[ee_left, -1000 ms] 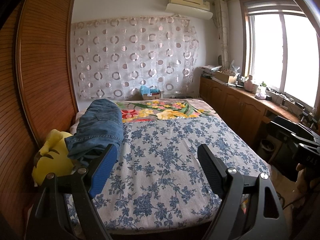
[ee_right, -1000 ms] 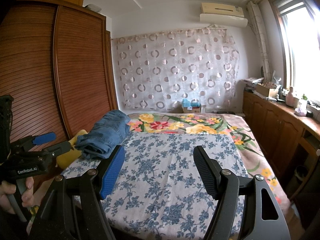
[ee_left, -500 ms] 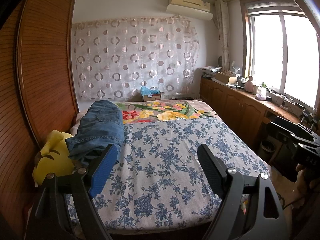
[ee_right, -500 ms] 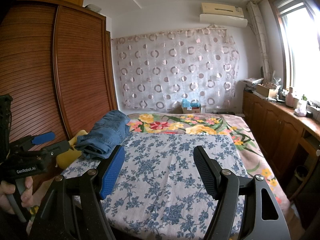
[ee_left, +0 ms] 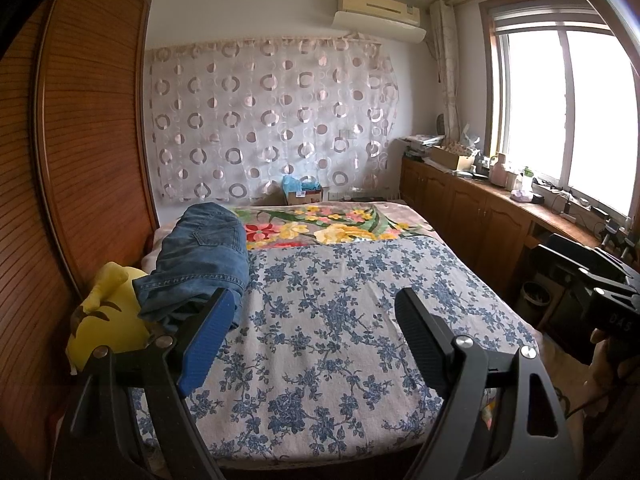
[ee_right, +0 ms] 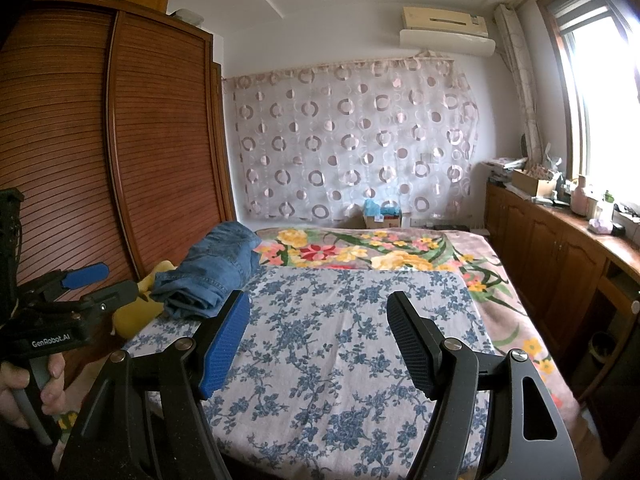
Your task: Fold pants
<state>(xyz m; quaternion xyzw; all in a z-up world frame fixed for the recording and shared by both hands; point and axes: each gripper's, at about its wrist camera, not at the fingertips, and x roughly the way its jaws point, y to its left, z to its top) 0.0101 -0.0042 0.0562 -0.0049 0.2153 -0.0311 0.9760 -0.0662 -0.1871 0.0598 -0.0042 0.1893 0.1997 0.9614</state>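
Over the bed's near end, I hold both grippers spread and empty.

My left gripper [ee_left: 314, 330] and right gripper [ee_right: 318, 336] hover above the blue-flowered sheet [ee_left: 344, 320], jaws wide with nothing between them. At the bed's far left, by the wardrobe [ee_right: 160, 152], the pants [ee_left: 204, 256] lie bunched, partly on a yellow plush [ee_left: 108, 320], well apart from both grippers.

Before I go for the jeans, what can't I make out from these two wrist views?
- Jeans: near end covered by the left gripper finger in the left wrist view; how it's bunched underneath is unclear in both views.
- Yellow plush: partly under the jeans; in the right wrist view also behind the left gripper.
- Bed: near edge hidden by both grippers' frames.
- Counter items: too small, washed out by window glare.
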